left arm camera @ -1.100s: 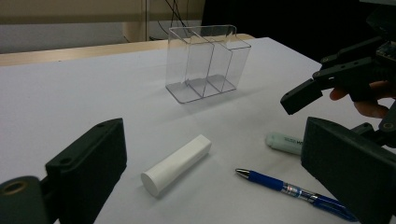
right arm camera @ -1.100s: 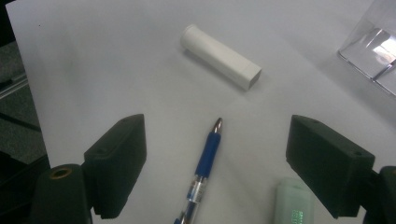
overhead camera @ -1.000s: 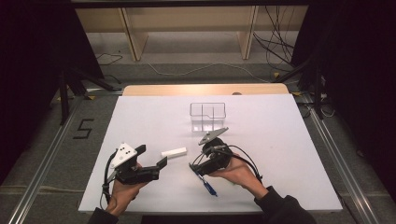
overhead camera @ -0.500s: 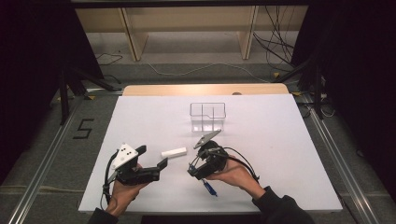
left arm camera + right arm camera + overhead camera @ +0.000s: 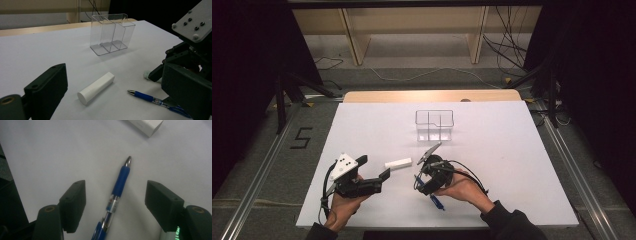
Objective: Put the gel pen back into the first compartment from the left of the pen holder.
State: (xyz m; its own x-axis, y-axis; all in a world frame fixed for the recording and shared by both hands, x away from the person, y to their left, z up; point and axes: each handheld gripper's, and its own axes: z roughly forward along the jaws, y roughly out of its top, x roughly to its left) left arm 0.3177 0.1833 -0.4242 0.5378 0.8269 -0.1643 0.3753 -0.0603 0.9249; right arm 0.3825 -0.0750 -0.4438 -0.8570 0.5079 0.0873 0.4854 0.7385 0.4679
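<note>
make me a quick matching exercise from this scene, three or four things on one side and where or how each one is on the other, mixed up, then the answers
Things:
1. blue pen
2. white stick
3. clear organizer
4. left claw

Places or states:
A. stands upright farther back on the white table, nothing in it
B. lies flat between the jaws of the right claw, pads apart from it
C. open, holding nothing, pointing toward the white stick
D. lies flat on the table between the two claws

Pairs: 1-B, 2-D, 3-A, 4-C

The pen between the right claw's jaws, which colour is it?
Blue, with a clear middle section and a metal tip; the pen shows best in the right gripper view.
</note>
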